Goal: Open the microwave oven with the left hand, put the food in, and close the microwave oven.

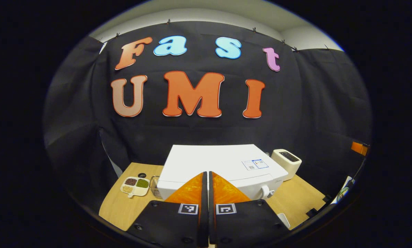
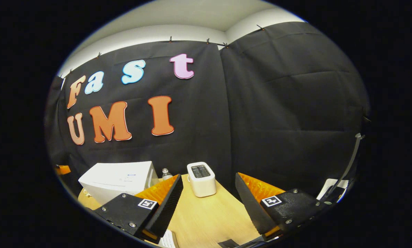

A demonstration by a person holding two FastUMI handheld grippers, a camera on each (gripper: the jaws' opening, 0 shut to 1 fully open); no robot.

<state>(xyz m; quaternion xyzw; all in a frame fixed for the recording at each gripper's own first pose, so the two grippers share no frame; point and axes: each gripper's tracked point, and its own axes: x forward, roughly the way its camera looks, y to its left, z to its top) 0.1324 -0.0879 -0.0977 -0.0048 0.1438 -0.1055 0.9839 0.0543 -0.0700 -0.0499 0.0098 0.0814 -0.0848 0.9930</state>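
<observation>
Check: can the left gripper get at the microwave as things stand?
Probably yes. The left gripper, fingers together, hangs above the microwave, with nothing between them. The door's front isn't visible from here, so the handle approach is unconfirmed.

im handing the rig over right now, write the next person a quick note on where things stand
Left gripper: fingers together, holding nothing, raised in front of the microwave oven.
Right gripper: open, empty, above the wooden table, aimed toward the toaster.
The microwave oven sits mid-table; its door can't be seen from here, though nothing looks started. A divided dish of food lies left of the oven, the toaster to its right.
Left to do: open the oven with the left gripper, put the food in, close it.
</observation>
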